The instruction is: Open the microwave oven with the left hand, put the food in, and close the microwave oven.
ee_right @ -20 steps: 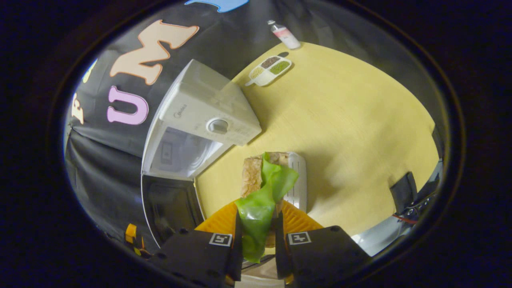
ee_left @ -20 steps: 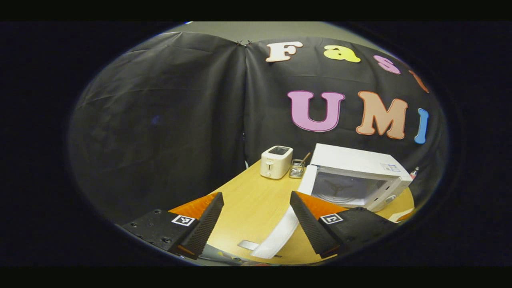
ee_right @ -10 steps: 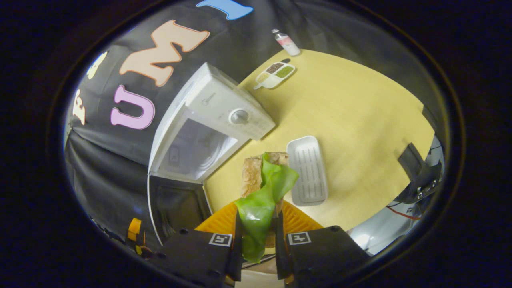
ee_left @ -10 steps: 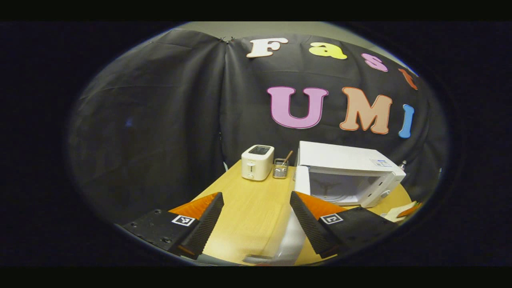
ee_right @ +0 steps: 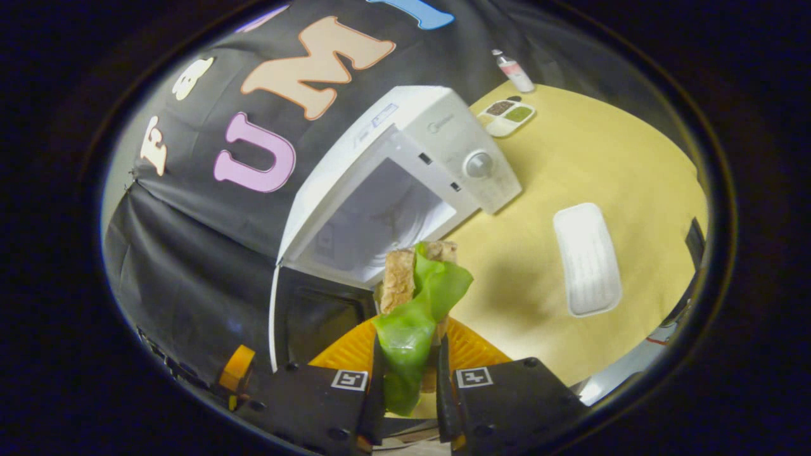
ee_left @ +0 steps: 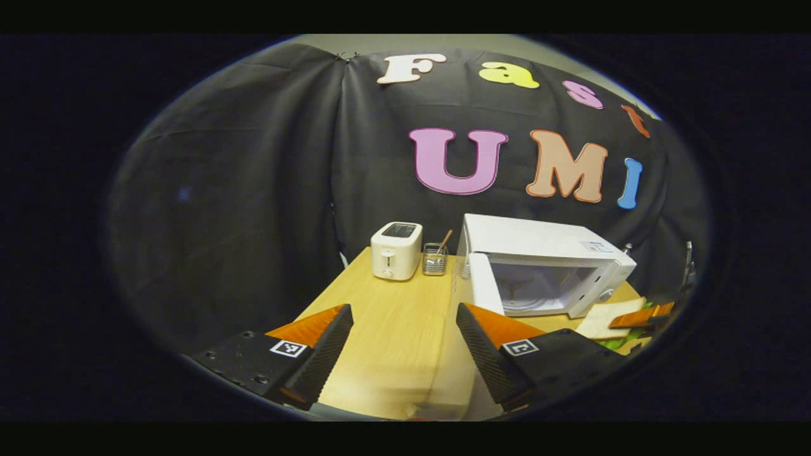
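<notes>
Right gripper (ee_right: 408,370) clenched on sandwich (ee_right: 415,297), microwave (ee_right: 393,196) cavity at 12 o'clock, left gripper (ee_left: 402,354) released; risk: loose lettuce snags door frame, filling drops.

You have almost nothing legible here. The microwave (ee_right: 405,158) carries a small brand mark on its control panel above the dial in the right gripper view, but it is too small and skewed to make out. A sticker on its top near the front corner (ee_left: 592,247) is likewise too small to tell. Each tool bears square black-and-white coded markers (ee_right: 350,379) near the fingers; they are patterns, with no letters or numbers.
</notes>
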A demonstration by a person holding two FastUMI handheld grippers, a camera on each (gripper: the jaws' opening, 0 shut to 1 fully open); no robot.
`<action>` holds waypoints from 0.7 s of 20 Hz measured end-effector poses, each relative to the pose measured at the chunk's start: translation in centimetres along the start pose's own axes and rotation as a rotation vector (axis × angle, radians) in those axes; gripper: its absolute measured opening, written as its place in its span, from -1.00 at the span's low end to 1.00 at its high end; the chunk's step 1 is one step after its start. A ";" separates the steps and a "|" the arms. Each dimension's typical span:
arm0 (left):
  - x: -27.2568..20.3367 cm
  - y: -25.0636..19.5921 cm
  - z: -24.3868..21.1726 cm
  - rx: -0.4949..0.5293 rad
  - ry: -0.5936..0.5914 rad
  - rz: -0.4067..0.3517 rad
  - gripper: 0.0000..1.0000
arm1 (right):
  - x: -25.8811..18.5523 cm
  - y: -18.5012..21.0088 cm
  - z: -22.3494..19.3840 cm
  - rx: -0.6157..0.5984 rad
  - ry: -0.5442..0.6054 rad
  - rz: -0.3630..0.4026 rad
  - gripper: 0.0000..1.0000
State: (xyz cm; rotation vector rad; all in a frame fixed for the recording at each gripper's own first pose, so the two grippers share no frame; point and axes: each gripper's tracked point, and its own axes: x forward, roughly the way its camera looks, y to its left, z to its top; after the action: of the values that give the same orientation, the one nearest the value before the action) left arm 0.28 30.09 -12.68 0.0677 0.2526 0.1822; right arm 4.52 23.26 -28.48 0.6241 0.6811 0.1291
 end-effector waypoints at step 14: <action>-1.3 2.0 -5.8 -0.088 0.152 -0.003 0.93 | 14.4 6.4 3.5 -0.006 -0.172 0.034 -0.29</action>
State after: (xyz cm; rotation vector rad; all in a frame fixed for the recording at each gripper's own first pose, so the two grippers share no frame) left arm -2.78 32.02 -17.78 -0.0341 0.3953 0.1960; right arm 18.41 31.13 -30.55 0.6332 0.5040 0.1080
